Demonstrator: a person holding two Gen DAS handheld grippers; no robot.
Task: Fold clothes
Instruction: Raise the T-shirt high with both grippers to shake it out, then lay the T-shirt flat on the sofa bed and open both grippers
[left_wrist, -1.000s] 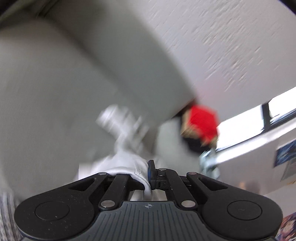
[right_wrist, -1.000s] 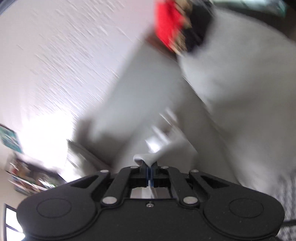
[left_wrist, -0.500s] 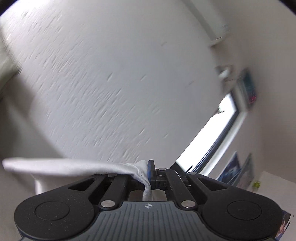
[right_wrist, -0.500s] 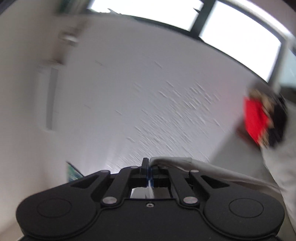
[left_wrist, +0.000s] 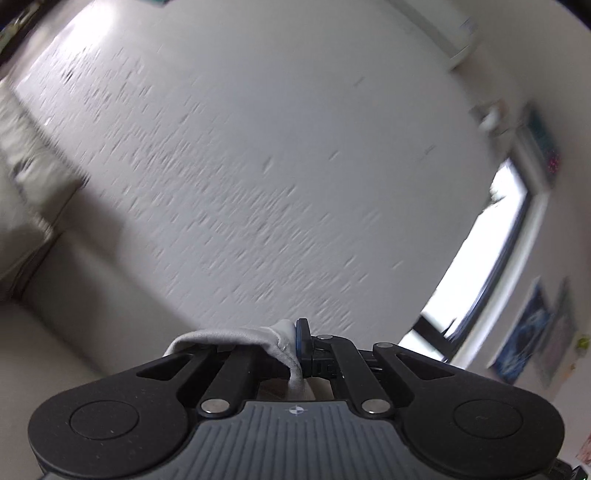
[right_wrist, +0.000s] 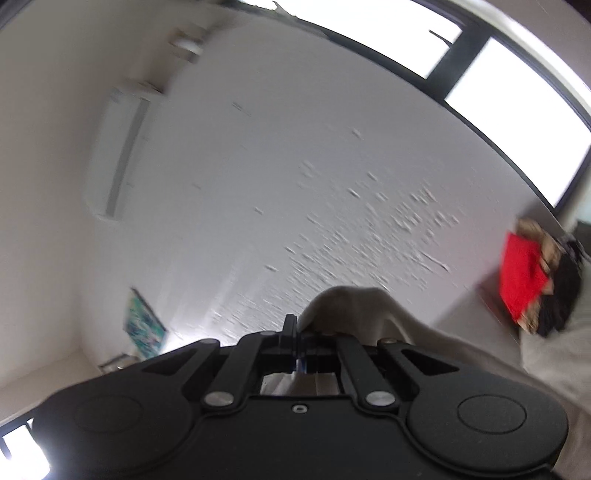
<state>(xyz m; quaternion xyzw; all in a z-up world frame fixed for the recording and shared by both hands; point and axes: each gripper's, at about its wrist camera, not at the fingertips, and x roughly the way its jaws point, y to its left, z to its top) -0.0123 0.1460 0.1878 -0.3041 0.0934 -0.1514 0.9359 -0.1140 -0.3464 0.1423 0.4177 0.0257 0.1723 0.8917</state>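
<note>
My left claw (left_wrist: 298, 345) is clenched on a hem of pale grey garment (left_wrist: 236, 336); the cloth bunches at the pinch, drapes back over the claw's left linkage and hangs down between the fingers. My right claw (right_wrist: 295, 345) is likewise clamped on the same light cloth (right_wrist: 354, 310), which humps up just right of the pinch and trails away to the right, below the frame.

Both claws are tilted upward, so beyond the cloth I see mostly the textured white ceiling (left_wrist: 280, 155), streaked with motion blur. Left of the garment in the left view sits a pale sofa cushion (left_wrist: 26, 206). In the right view, right of the garment, a red cushion (right_wrist: 522, 273) leans against something dark on the sofa. Farther off, a wall air conditioner (right_wrist: 118, 155) hangs on the white wall to the left of the ceiling, and a bright window (right_wrist: 509, 96) with dark frames runs along the ceiling's far edge. A blue-green picture (right_wrist: 144, 328) hangs low on the wall.
</note>
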